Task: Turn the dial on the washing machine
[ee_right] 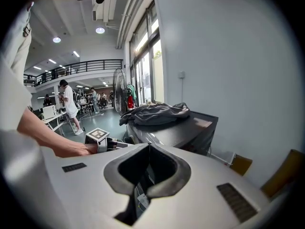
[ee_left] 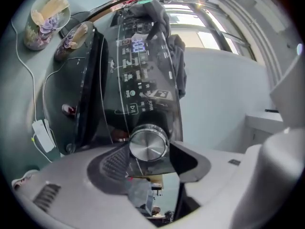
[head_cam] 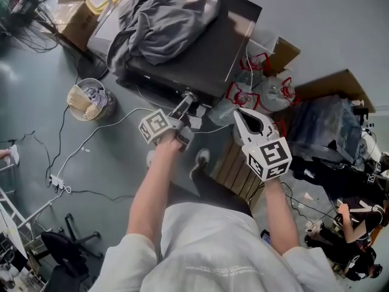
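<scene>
Grey floor [head_cam: 36, 102] is spreading below; the left gripper [head_cam: 187, 100] is pinching the dial [ee_left: 148, 144], sitting dead ahead at twelve o'clock on the washing machine [head_cam: 200, 59] panel, while the right gripper [head_cam: 240, 115] is idling at three o'clock, jaws pressed together.

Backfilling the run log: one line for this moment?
left gripper: shut on dial | right gripper: shut, empty | washing machine: clothes on top

Clothes [head_cam: 165, 18] atop washing machine [head_cam: 209, 61]

On the washing machine [head_cam: 206, 59], grey clothes [head_cam: 164, 20] cover the far left; the right half lies bare; jugs [head_cam: 270, 93] crowd its right side.
</scene>
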`<state>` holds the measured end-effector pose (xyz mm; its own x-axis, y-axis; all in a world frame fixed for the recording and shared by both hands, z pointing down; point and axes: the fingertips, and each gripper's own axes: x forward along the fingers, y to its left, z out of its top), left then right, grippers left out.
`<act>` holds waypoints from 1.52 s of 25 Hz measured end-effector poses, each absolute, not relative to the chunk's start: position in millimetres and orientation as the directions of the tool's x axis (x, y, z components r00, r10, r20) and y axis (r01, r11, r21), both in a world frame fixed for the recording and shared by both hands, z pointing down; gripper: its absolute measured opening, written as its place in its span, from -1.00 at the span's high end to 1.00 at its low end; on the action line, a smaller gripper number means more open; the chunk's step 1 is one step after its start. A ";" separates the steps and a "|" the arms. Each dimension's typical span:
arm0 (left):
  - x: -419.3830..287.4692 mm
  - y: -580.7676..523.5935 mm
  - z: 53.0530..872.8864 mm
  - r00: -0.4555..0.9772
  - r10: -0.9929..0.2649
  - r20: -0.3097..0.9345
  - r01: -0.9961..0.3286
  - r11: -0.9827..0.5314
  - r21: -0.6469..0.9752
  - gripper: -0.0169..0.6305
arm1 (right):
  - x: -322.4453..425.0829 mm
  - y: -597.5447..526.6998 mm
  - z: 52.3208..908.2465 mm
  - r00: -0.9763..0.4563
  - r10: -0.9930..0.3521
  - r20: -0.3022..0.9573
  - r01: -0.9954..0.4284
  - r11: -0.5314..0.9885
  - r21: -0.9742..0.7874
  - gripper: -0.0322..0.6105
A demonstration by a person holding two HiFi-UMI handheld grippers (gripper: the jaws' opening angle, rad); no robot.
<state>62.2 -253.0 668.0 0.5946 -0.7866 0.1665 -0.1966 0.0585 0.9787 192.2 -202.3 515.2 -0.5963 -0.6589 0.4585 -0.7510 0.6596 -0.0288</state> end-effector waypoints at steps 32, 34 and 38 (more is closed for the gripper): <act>71.9 -255.8 669.0 0.383 -0.730 0.566 -0.922 -0.336 0.190 0.12 | 200.5 -199.7 532.6 -0.585 -0.641 0.497 -0.751 0.659 -0.033 0.86; 71.3 -256.2 669.1 0.401 -0.723 0.563 -0.916 -0.321 0.240 0.12 | 199.4 -199.2 533.0 -0.585 -0.640 0.499 -0.750 0.660 -0.034 0.86; 69.9 -256.2 669.3 0.432 -0.714 0.551 -0.899 -0.293 0.325 0.12 | 196.7 -199.2 533.1 -0.587 -0.637 0.500 -0.748 0.663 -0.035 0.86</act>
